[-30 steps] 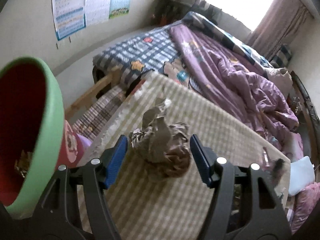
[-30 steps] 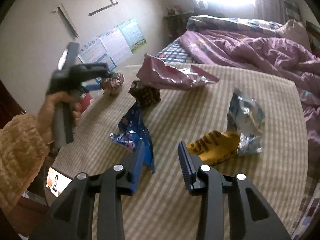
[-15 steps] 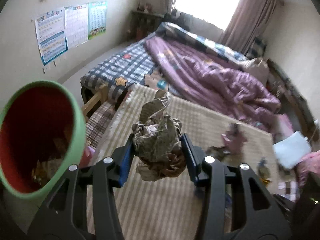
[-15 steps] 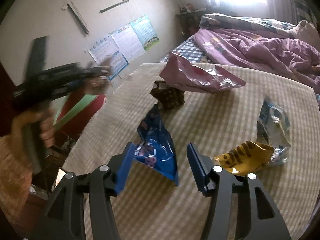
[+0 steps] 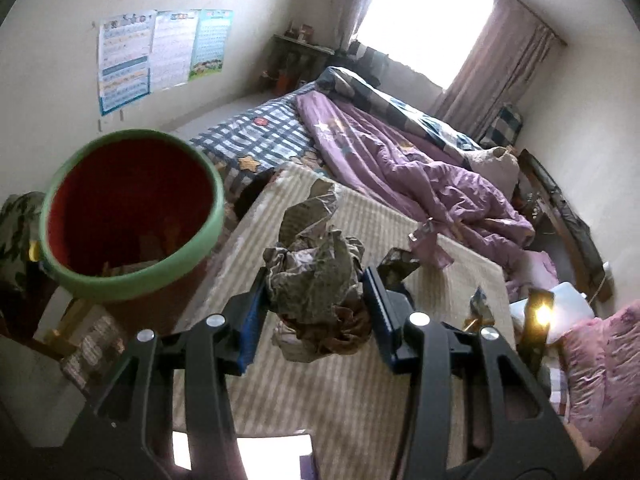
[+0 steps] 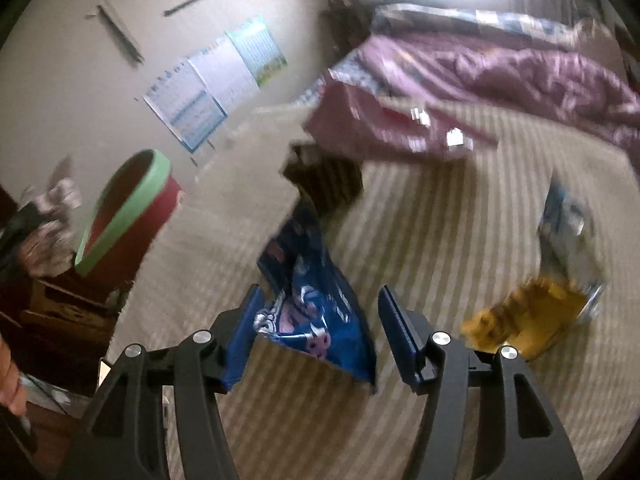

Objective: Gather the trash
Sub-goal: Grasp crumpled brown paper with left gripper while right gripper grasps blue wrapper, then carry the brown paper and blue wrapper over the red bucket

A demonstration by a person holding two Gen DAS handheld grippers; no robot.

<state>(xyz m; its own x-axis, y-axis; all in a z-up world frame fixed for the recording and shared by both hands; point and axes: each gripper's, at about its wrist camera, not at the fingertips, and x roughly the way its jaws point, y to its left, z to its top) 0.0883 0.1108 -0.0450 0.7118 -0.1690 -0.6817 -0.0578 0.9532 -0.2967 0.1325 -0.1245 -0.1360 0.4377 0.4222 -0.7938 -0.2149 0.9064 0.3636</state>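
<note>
At the far left, off the edge of the striped table, stood the red bin with a green rim, its mouth open and some scraps lying dim at its bottom. Just right of it, lifted clear of the tablecloth, the left gripper had its blue pads pinching a crumpled brownish wrapper from both sides, the wad bulging above and below them. Behind the bin three posters hung on the wall, and farther right a bed with a purple quilt ran under the bright window.

On the table, right of the left hand, the right gripper pointed down at a blue snack bag. Its jaws were spreading, with the bag lying between them; whether the left pad touched the bag's edge I could not tell, and the right pad stood clear of it. Beyond the bag sat a small dark brown packet, and past that a long pink wrapper. To the near right lay a yellow wrapper, touching a silver-blue bag behind it.
</note>
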